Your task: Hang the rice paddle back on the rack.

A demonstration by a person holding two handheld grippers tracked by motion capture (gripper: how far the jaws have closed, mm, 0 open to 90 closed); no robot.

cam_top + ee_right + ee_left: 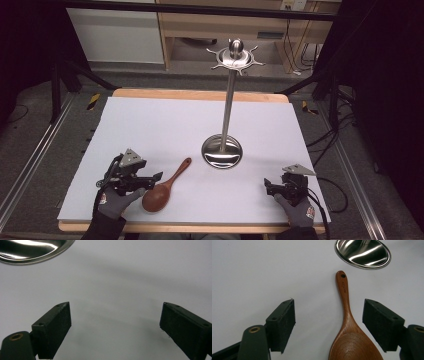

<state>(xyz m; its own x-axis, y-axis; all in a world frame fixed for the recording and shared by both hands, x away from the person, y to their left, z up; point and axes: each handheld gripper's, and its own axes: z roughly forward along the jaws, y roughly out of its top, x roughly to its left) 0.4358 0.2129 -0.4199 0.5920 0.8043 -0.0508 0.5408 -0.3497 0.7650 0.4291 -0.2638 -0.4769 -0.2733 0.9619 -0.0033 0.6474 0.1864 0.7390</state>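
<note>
Left gripper wide open, straddling the wooden spoon, which lies flat on the table near the stand. Risk: off-centre jaws could skid the spoon sideways on closing.

One wooden spoon is lying just left of the stand's base, handle tip pointing toward that base. One metal stand is standing: one round base, one upright pole, one hook ring on top. Two grippers are showing: the left gripper sitting left of the stand beside the spoon's bowl, the right gripper sitting right of the stand. One white table is carrying everything.
</note>
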